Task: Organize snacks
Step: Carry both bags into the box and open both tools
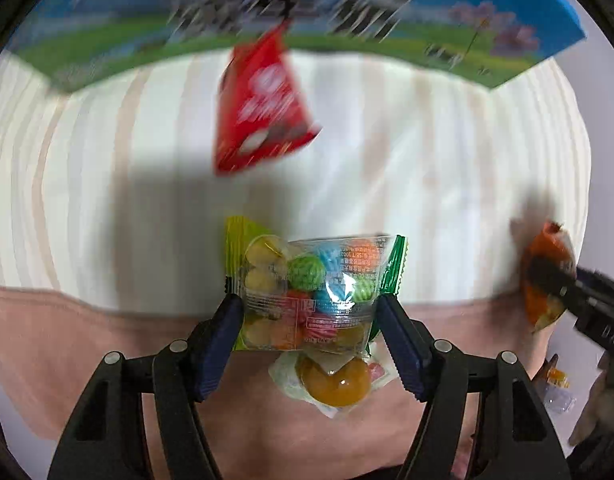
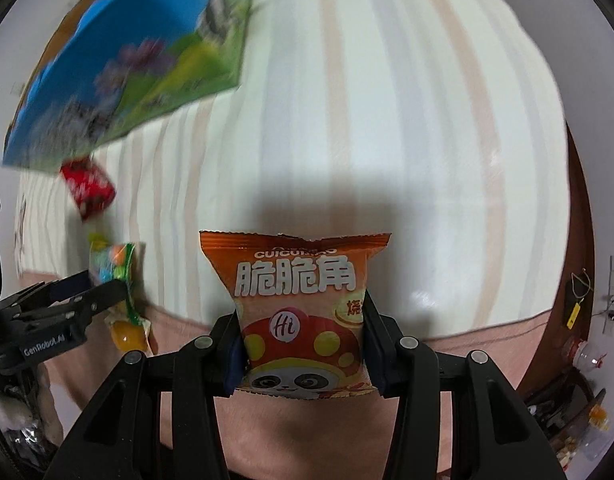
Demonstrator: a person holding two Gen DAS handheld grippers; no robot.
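Two gripped packets: clear candy bag [image 1: 311,292], orange panda-printed pack [image 2: 299,312].

Left gripper [image 1: 309,306] pinches a clear candy bag [image 1: 307,292] above a jelly cup [image 1: 331,380]; red packet [image 1: 259,108] near blue box [image 1: 107,28]; right gripper [image 1: 547,280] grips orange bag [image 1: 543,248]

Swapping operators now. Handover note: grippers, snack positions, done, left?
Left gripper: pads on the clear candy bag, above a jelly cup.
Right gripper: shut on the orange crisps packet.
Red packet lies on the striped cloth by the blue-green box.
Done: two snacks gripped. Left: placing them, then the red packet and jelly cup.
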